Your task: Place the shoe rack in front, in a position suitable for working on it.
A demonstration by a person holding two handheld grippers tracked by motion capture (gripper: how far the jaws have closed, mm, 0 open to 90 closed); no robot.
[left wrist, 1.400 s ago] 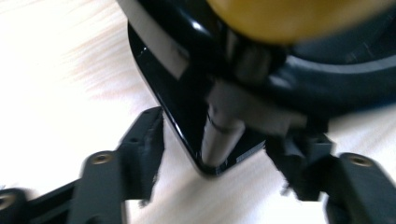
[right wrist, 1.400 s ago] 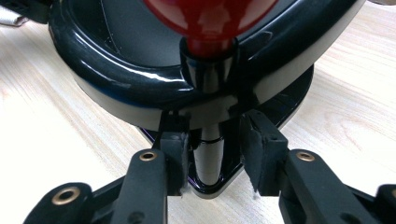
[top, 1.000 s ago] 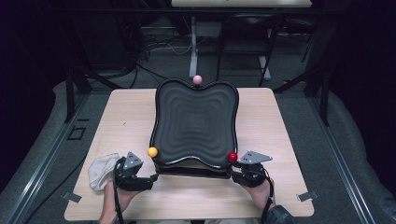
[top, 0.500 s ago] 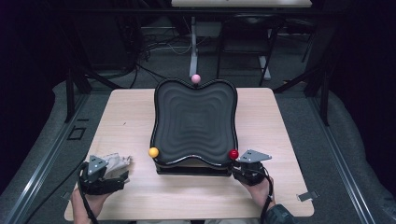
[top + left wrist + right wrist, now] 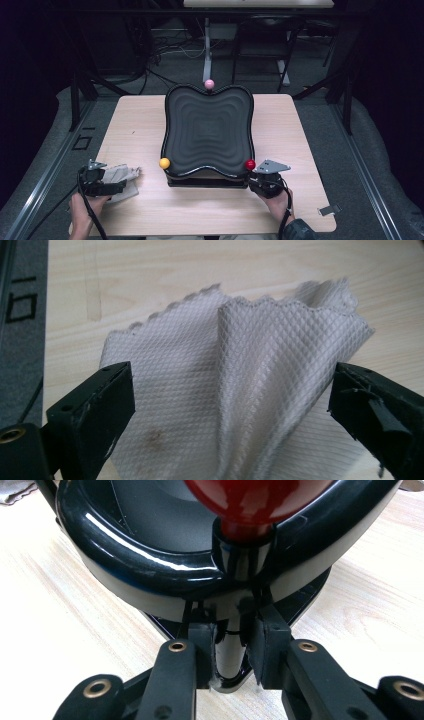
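**White cloth next, tray pinned**

Left gripper (image 5: 131, 176) hovers at the table's (image 5: 300, 130) near-left corner, its jaws just opened wide around the crumpled cloth (image 5: 240, 385), not yet pinching. Right gripper (image 5: 230, 650) clamps the black tray's (image 5: 207, 130) red-knobbed corner post. Next, probably: close on the fold.
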